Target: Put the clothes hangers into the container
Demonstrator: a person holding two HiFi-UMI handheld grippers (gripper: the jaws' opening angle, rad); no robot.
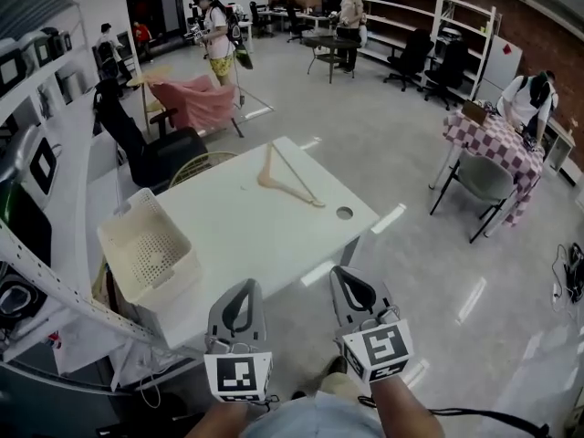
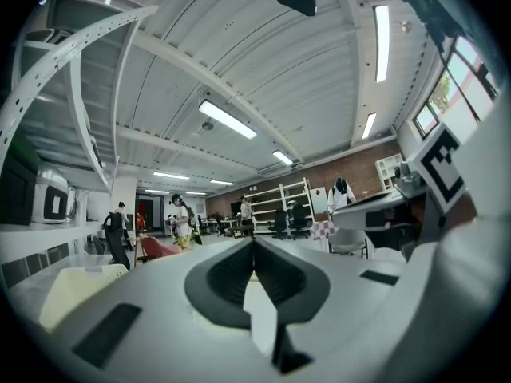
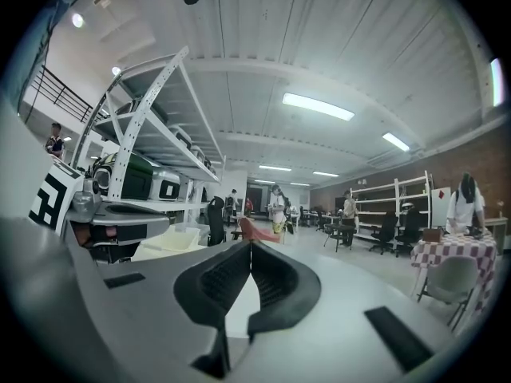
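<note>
A wooden clothes hanger (image 1: 285, 181) lies flat on the far part of the white table (image 1: 246, 245). A cream perforated basket (image 1: 148, 249) stands tilted at the table's left edge. My left gripper (image 1: 241, 287) and my right gripper (image 1: 348, 277) are held level side by side before the table's near edge, well short of the hanger. The jaws of both meet at the tips with nothing between them. In the left gripper view the left gripper (image 2: 254, 242) points across the table, with the basket (image 2: 76, 287) at the left. The right gripper (image 3: 251, 246) shows the same in its own view.
A metal rack (image 1: 36, 272) with appliances runs along the left. A black office chair (image 1: 151, 149) and a round wire basket (image 1: 203, 164) stand behind the table. A small round hole (image 1: 344, 213) marks the table's right corner. A checked table (image 1: 497, 144) and several people are farther off.
</note>
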